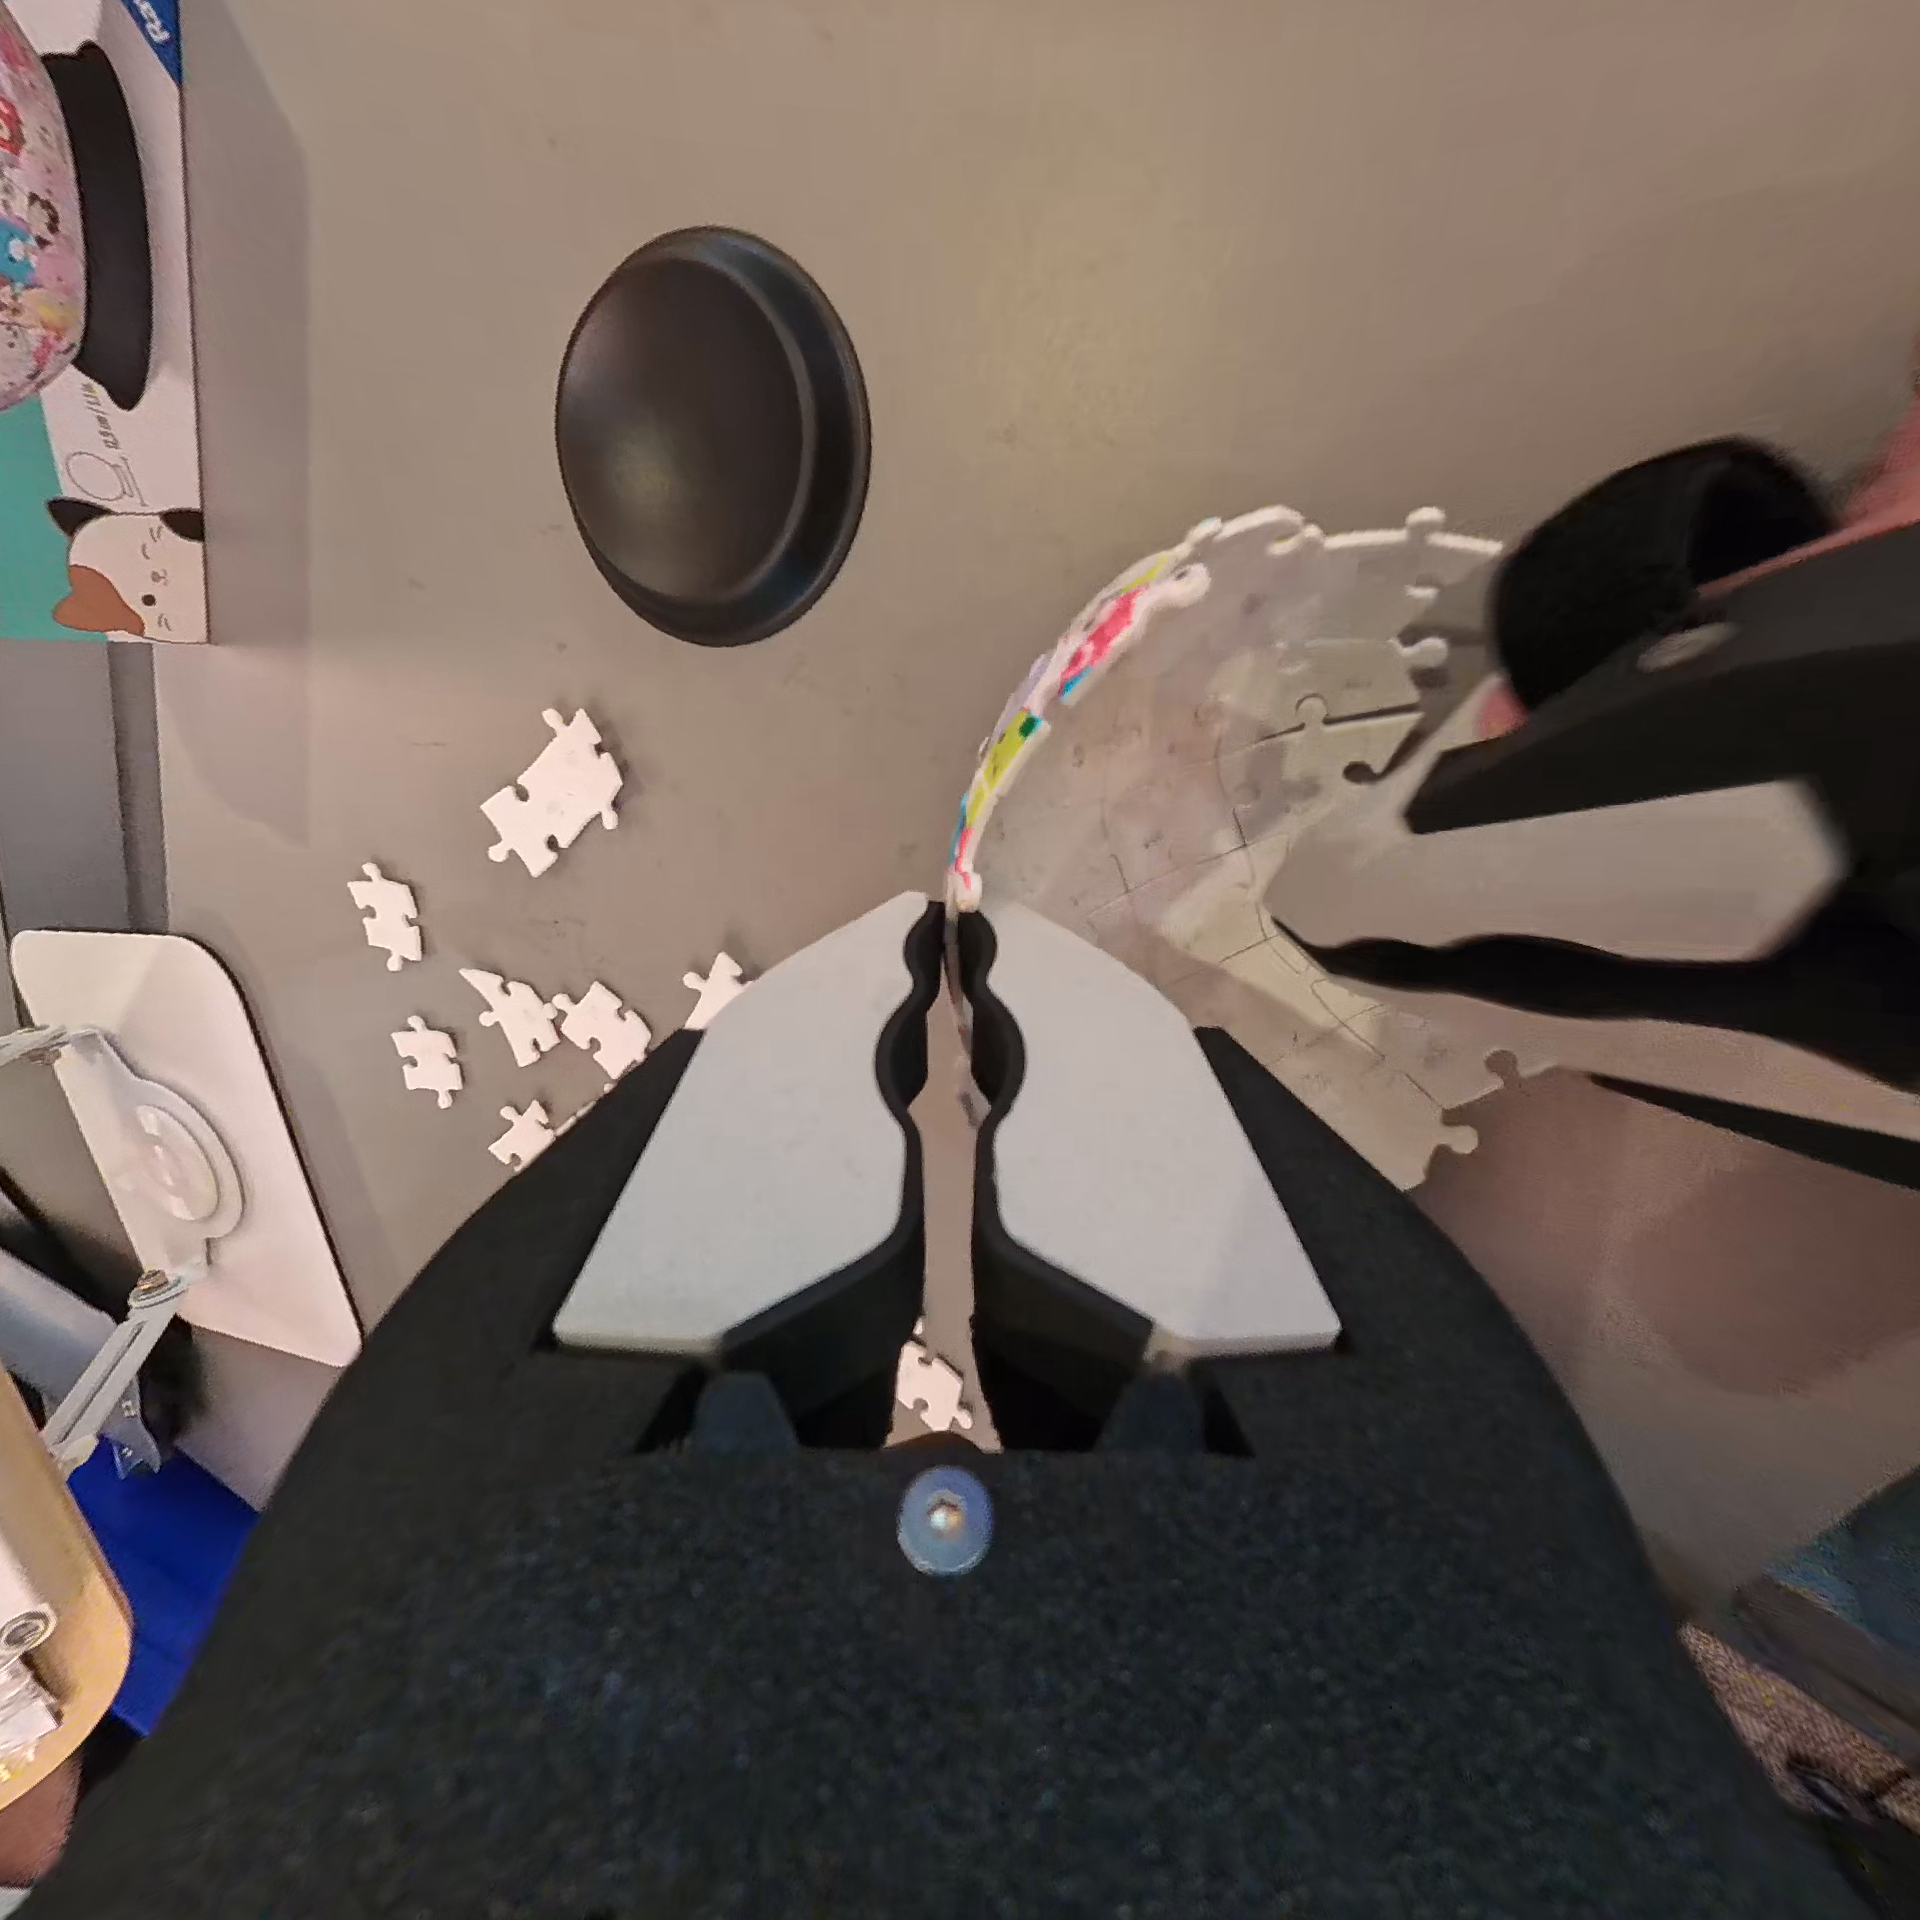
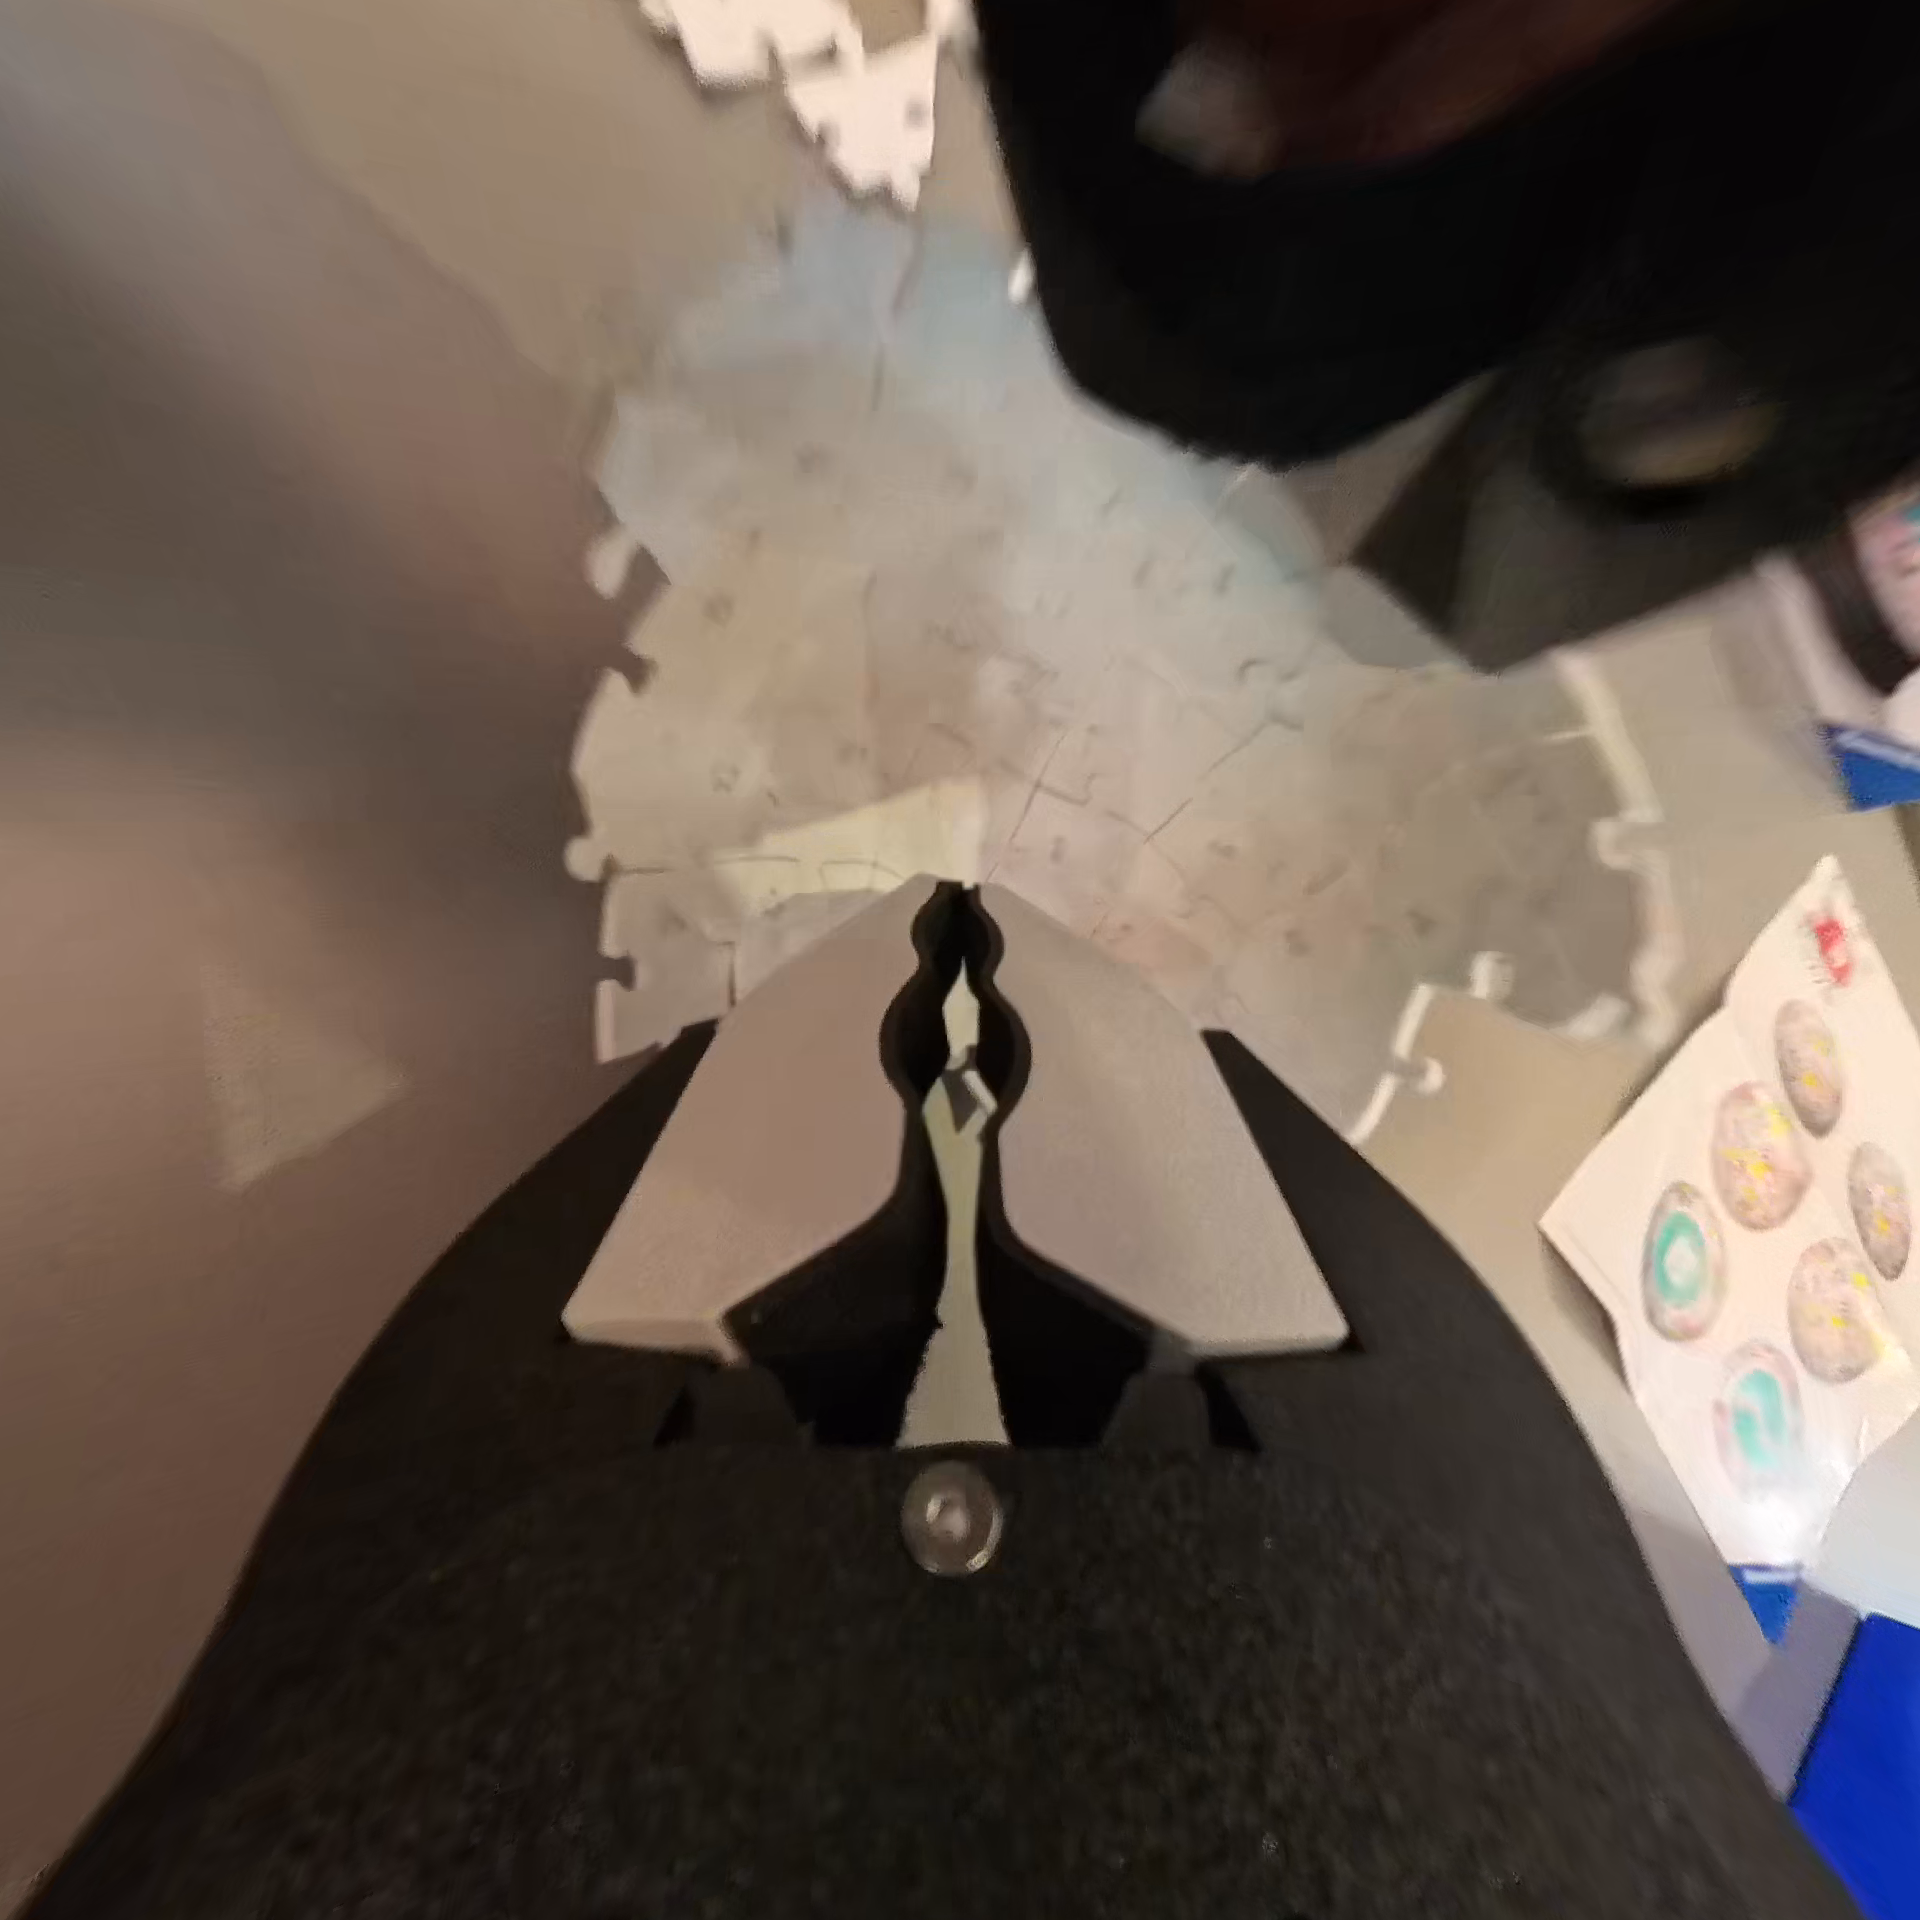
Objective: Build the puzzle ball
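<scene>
Left wrist view showed the left tool [image 1: 954,914] clenched on the rim of the half-built puzzle ball [image 1: 1174,790], its two grey fingers [image 1: 800,1101] pinching the thin edge of the curved shell between them. The shell rose up and to the right of that pinch, its printed, many-coloured outer face turned left and its pale grey inner face turned right. The right tool [image 1: 1382,883] came in from the right side of the shell and lay against its inner face, though that view was blurred there and I could not tell from it how its jaws stood.

Left of the shell, loose white puzzle pieces [image 1: 556,795] lay scattered on the grey surface [image 1: 1143,312], well apart from it. Beyond the pieces, farther from the shell, sat a round black stand [image 1: 712,436]. At the far left edge, beyond the stand, lay the puzzle box [image 1: 94,343] with its picture side up.

From the right wrist view, the right tool [image 2: 961,896] had its fingertips drawn almost together, tips against the inner face of the shell [image 2: 935,665]; something pale showed in the slot between the fingers, too blurred to tell what it was. To the right of the shell, a printed instruction sheet [image 2: 1766,1247] lay on the surface.
</scene>
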`<move>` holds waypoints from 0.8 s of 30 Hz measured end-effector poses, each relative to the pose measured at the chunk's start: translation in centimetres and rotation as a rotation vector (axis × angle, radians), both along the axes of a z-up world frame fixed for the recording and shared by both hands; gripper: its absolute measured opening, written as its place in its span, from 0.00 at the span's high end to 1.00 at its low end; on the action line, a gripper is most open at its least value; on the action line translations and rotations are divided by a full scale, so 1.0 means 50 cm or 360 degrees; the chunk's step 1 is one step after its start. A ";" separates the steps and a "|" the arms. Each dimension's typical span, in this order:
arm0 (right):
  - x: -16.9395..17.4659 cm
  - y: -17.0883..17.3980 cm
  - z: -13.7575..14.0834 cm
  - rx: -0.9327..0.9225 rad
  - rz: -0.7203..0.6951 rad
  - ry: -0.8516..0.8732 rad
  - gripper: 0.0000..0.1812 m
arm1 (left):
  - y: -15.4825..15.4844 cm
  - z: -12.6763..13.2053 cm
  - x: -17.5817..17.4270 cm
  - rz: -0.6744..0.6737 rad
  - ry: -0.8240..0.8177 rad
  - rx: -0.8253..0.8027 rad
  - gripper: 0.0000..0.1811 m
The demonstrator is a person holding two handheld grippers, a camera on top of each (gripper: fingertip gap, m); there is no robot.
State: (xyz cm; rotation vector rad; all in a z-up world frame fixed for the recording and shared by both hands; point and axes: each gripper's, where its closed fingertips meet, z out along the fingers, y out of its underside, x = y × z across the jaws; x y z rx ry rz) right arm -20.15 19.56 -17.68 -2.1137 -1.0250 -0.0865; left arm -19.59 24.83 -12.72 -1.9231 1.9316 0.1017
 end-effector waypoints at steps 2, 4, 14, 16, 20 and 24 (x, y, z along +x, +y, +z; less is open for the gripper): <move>-0.001 -0.015 0.041 0.0070 0.0023 0.0121 1.00 | 0.001 -0.001 -0.003 0.0013 -0.0020 -0.0007 0.99; 0.022 -0.025 0.060 0.0070 -0.0030 0.0209 1.00 | 0.002 -0.001 -0.007 0.0032 -0.0053 -0.0029 0.99; 0.137 -0.057 0.072 0.0074 -0.0276 0.0557 1.00 | 0.011 -0.002 -0.039 0.0351 -0.0435 -0.0321 0.99; 0.159 -0.060 0.075 0.0083 -0.0320 0.0614 1.00 | 0.017 -0.007 -0.052 0.0500 -0.0589 -0.0428 0.99; 0.170 -0.069 0.079 0.0059 -0.0301 0.0761 1.00 | 0.016 -0.035 -0.070 0.0832 -0.0912 -0.0712 0.99; 0.160 -0.080 0.066 -0.0028 -0.0250 0.0856 1.00 | 0.000 -0.070 -0.075 0.1049 -0.1108 -0.0933 0.99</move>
